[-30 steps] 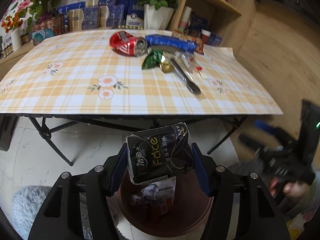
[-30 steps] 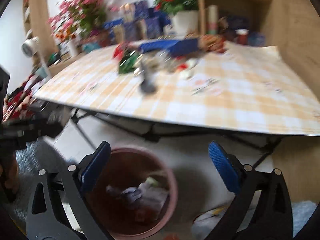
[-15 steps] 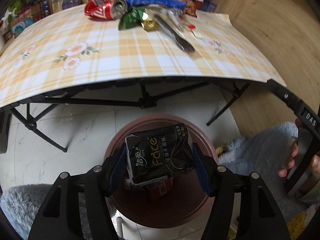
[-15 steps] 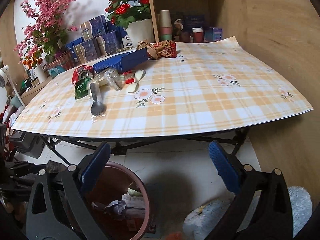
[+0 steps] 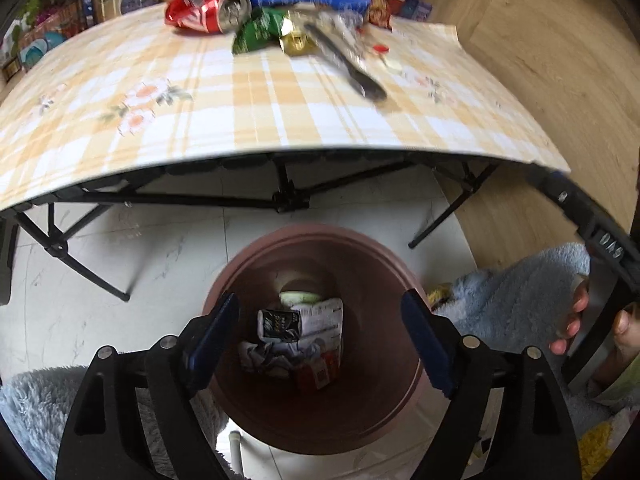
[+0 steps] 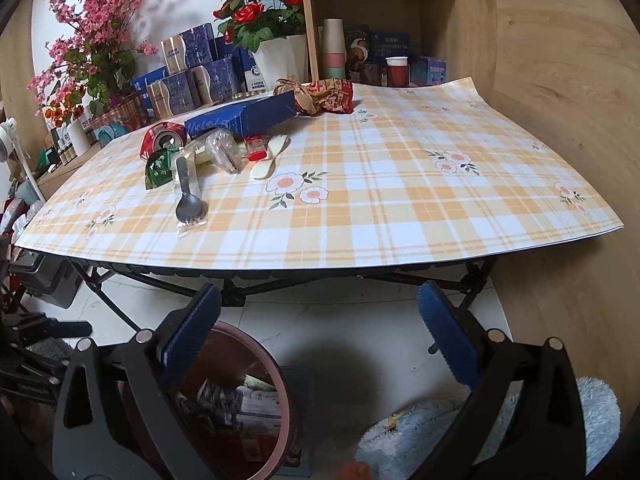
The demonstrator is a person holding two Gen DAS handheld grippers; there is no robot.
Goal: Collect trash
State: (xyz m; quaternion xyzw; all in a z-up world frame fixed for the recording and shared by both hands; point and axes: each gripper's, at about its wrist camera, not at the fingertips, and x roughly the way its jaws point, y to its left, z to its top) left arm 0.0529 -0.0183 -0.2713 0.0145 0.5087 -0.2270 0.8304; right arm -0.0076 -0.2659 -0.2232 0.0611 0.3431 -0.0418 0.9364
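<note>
Under the table (image 5: pixel 280 120), the left gripper (image 5: pixel 320 340) jaws are just opening, the black tissue pack (image 5: pixel 280 326) now lying in the bin (image 5: pixel 248 264); right gripper (image 6: pixel 320 332) hanging released, table litter still awaiting collection.

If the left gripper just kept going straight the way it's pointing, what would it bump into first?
Probably the trash inside the brown bin: the left gripper, jaws open and empty, points down into its mouth, at the black tissue packet on the pile. Depth is hard to judge.

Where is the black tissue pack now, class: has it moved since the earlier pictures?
Yes. The tissue pack has dropped from between the left gripper pads, which have just been opening, and now lies down inside the bin among other rubbish.
</note>
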